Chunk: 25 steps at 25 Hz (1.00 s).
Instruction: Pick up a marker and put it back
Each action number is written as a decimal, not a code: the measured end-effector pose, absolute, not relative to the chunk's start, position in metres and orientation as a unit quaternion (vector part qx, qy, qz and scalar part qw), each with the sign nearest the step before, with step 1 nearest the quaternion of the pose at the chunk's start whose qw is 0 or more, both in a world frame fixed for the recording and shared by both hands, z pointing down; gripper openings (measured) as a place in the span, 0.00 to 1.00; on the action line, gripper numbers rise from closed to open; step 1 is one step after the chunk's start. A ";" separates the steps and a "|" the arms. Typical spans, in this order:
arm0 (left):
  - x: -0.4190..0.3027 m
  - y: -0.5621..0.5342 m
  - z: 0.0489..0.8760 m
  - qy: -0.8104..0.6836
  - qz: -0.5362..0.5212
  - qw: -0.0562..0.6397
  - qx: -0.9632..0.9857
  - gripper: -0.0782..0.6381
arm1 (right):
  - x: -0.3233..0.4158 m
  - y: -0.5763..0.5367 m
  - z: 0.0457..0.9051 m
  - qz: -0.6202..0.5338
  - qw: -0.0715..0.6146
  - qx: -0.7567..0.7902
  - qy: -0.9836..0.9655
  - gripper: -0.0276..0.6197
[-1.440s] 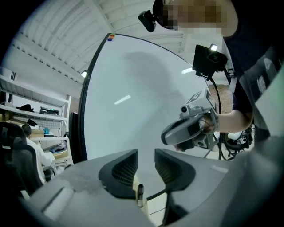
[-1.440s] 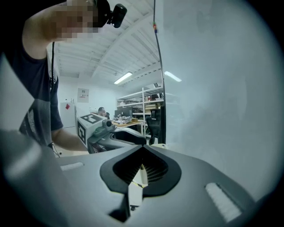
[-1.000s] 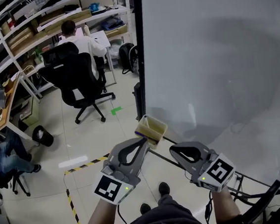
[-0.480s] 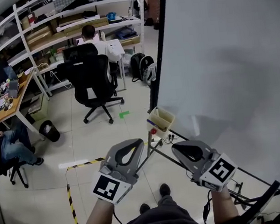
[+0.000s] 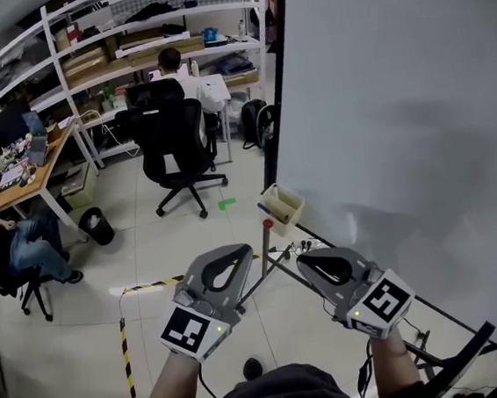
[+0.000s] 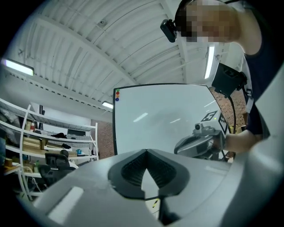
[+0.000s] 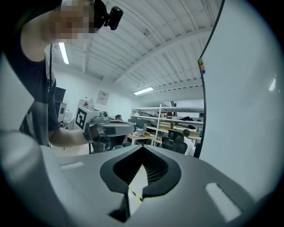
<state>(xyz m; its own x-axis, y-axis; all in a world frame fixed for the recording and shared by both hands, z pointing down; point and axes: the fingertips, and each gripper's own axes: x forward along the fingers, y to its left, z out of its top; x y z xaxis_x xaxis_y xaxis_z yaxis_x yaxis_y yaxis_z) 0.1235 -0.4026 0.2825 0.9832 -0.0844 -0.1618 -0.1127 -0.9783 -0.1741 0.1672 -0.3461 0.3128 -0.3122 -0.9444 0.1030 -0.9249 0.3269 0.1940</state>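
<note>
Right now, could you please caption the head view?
Left gripper and right gripper, both shut and empty, face the whiteboard and its tray.

The left gripper, whose tip overlapped the pale yellow plastic tray at mid-frame a second ago, now sits below it and apart. The tray has drifted up and to the right and looks smaller. The black office chair has shifted from upper left toward top centre.
</note>
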 end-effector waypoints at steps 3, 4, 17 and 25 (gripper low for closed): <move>0.123 -0.375 0.280 0.067 0.059 0.091 -0.992 0.12 | 0.163 -0.321 0.301 -0.072 0.090 0.554 -0.825 0.05; 0.123 -0.364 0.279 0.076 0.054 0.093 -0.991 0.12 | 0.161 -0.310 0.298 -0.076 0.085 0.545 -0.831 0.04; 0.122 -0.210 0.293 0.177 0.041 0.077 -0.980 0.12 | 0.161 -0.171 0.314 -0.062 0.053 0.453 -0.888 0.04; 0.074 -0.162 0.280 0.224 0.030 0.089 -0.970 0.12 | 0.133 -0.137 0.315 -0.036 0.023 0.426 -0.904 0.04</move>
<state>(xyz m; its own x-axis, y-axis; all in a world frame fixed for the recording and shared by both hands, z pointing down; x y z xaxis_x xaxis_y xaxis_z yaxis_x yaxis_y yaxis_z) 0.0744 -0.1615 0.2798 0.8974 -0.4299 -0.0991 -0.4408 -0.8834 -0.1594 0.1333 -0.1369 0.3151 -0.6356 -0.7720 0.0116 -0.7686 0.6341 0.0845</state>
